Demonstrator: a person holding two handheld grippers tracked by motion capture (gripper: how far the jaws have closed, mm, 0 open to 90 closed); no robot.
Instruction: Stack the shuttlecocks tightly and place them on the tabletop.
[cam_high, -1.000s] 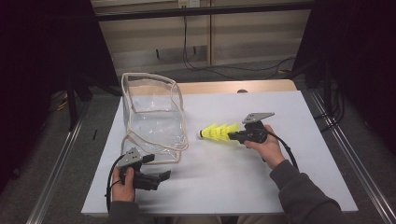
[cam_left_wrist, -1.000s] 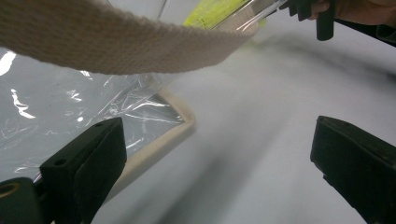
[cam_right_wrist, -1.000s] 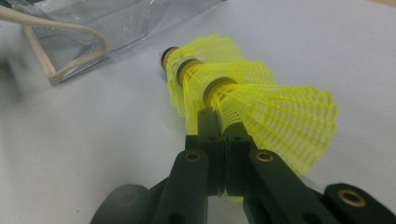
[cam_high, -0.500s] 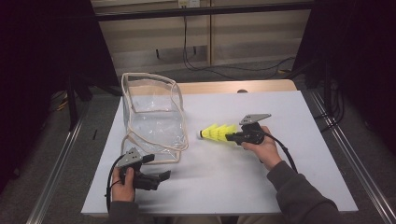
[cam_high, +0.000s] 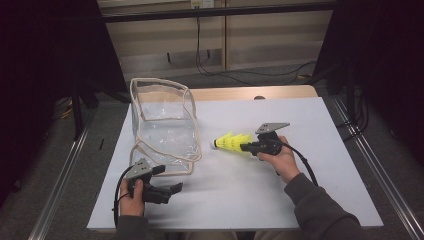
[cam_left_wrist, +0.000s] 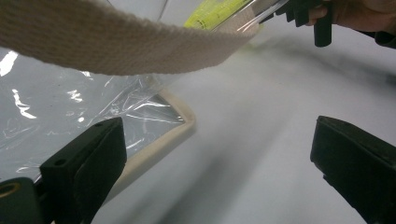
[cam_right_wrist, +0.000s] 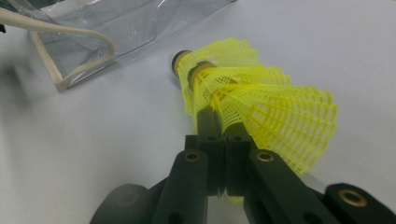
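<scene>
Shuttlecocks (cam_high: 231, 143), a nested yellow stack, clamped in right gripper (cam_high: 246, 147) jaws, mid-table, just right of clear bag (cam_high: 163, 131). Left gripper (cam_high: 172, 190), jaws apart, waits near front edge. Step: carrying to bag. Next, probably: open bag mouth, insert.

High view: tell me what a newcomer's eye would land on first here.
The bright yellow shuttlecocks, nested in a stack, stand out against the white table; the right gripper is shut on their skirt right of centre, cork ends pointing left. Just left of them stands a clear plastic bag with cream edging, its mouth open, and the left gripper waits open at the near left.
</scene>
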